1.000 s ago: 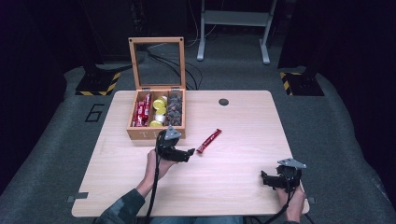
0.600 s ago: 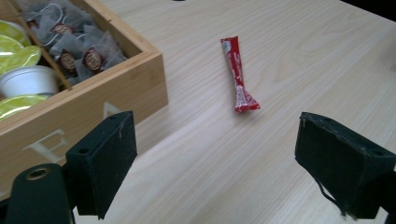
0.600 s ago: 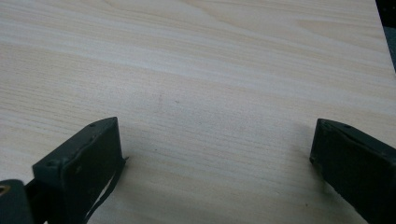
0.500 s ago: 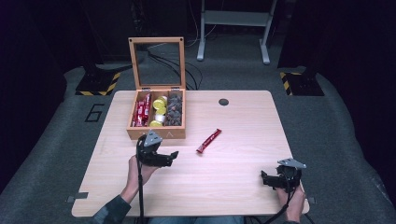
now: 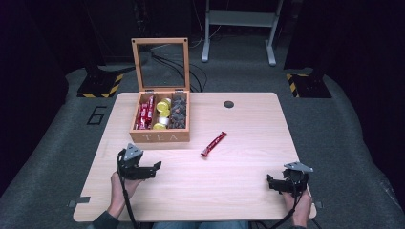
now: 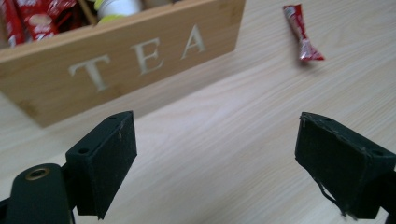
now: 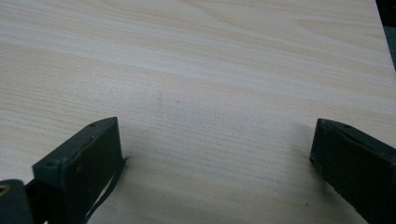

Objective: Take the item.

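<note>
Sachet [image 5: 213,144] first: we see the red packet lying loose on the table [image 5: 229,191], just off the front right corner of the tea box [image 5: 160,136], whose lid stands open. Other red sachets, yellow pods and dark packets already sit in its compartments. We judge this last piece not yet put away, so picking and placing remain. Our left gripper [image 5: 154,168] rests low near the table's front left, jaws spread wide and empty, pointing toward the box front and sachet. Our right gripper [image 5: 271,182] sits at the front right corner, well apart, jaws likewise spread over bare wood.
</note>
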### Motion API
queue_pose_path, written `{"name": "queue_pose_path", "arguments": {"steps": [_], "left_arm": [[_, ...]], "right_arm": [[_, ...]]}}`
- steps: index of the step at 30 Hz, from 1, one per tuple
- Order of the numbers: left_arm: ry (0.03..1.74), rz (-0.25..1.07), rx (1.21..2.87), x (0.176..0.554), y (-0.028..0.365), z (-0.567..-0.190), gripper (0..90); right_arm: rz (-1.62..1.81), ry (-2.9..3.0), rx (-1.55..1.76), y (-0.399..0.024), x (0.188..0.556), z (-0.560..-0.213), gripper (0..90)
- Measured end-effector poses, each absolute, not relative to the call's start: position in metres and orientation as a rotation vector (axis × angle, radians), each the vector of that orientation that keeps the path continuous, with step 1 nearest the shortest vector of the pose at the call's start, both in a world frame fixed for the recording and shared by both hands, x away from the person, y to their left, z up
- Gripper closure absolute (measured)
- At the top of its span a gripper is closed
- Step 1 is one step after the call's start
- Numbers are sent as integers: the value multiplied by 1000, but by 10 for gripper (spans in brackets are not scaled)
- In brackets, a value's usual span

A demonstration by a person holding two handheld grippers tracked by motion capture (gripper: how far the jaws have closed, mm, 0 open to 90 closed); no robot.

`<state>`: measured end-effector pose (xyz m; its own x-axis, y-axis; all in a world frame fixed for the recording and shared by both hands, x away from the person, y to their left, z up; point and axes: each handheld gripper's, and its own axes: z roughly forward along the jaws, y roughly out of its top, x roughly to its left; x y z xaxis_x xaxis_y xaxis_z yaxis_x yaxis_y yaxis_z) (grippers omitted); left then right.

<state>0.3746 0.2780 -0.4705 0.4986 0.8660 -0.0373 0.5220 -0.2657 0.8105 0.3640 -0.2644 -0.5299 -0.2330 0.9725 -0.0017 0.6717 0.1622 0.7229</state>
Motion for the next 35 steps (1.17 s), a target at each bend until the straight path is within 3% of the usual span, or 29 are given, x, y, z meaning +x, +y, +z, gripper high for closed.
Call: {"name": "queue_pose_path", "arguments": {"steps": [18,35], "left_arm": [[1339,584,1912,353,330,-519,122],[1375,628,1949,354,336,-531,116]], "right_arm": [[842,1973,1556,-264,364,-530,17],[843,1972,1557,-264,364,-530,18]]}}
